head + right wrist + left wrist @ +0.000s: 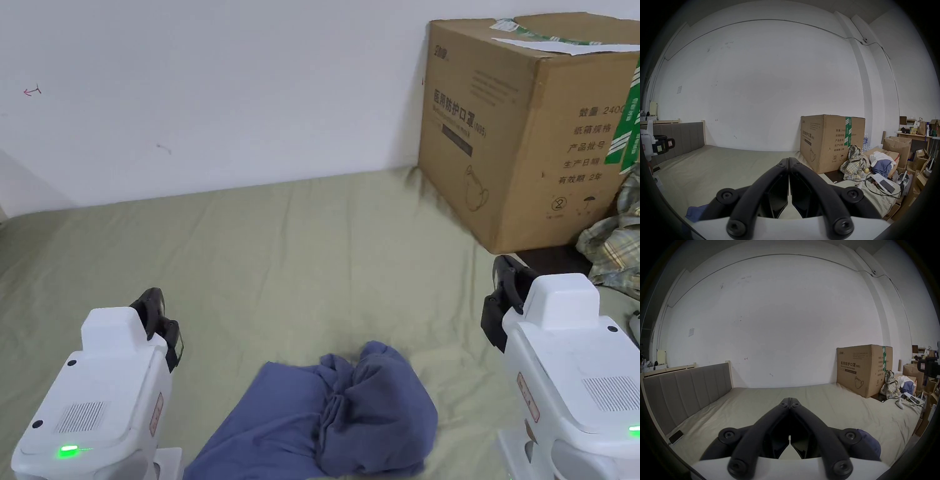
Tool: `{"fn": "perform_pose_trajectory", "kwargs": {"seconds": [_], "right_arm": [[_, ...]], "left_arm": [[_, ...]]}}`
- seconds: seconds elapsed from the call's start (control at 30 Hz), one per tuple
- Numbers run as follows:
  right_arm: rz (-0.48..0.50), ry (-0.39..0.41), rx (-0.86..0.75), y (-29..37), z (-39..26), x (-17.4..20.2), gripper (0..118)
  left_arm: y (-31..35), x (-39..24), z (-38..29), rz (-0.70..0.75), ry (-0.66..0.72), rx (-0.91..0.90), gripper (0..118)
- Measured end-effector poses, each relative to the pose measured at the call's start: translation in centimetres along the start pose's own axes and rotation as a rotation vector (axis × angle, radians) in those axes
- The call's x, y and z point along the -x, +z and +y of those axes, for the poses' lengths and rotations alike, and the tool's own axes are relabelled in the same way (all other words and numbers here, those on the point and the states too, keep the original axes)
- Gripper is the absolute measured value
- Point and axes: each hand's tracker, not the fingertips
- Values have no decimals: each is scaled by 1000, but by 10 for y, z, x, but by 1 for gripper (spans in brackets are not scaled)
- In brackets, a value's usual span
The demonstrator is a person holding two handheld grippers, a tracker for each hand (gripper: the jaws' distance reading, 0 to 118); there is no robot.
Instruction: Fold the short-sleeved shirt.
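Crumpled blue shirt (350, 419) on smooth olive sheet (281, 250).

We see the blue shirt (331, 419) cut off by the head view's bottom edge, and both tools' jaw tips hidden behind their housings

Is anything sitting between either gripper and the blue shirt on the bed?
Nothing visible. The blue shirt lies crumpled on the bed sheet between the left gripper and right gripper. Both are shut, with bare sheet between them and it. The cardboard box stands farther back.
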Motion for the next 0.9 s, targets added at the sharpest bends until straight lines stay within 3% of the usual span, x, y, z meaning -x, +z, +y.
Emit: {"fn": "perform_pose_trajectory", "kwargs": {"seconds": [0.13, 0.2, 0.67, 0.73, 0.77, 0.83, 0.87, 0.9], "right_arm": [[5, 3, 4, -1, -1, 1, 0], [7, 2, 6, -2, -2, 1, 0], [28, 15, 68, -8, -25, 6, 0], [29, 22, 79, -10, -29, 7, 0], [31, 24, 85, -10, -31, 7, 0], [35, 24, 97, -12, -34, 7, 0], [33, 26, 101, -12, -36, 8, 0], [33, 26, 102, -12, -37, 8, 0]], "left_arm": [[-3, 2, 1, 1, -7, 26, 0], [-9, 5, -1, -4, -1, 121, 0], [-19, 31, -129, -12, 318, 729, 1], [-19, 29, -146, 10, 265, 805, 26], [-21, 27, -153, 17, 237, 838, 54], [-21, 26, -168, 26, 237, 863, 91], [-23, 26, -173, 26, 239, 894, 102], [-25, 25, -176, 32, 243, 902, 102]]}}
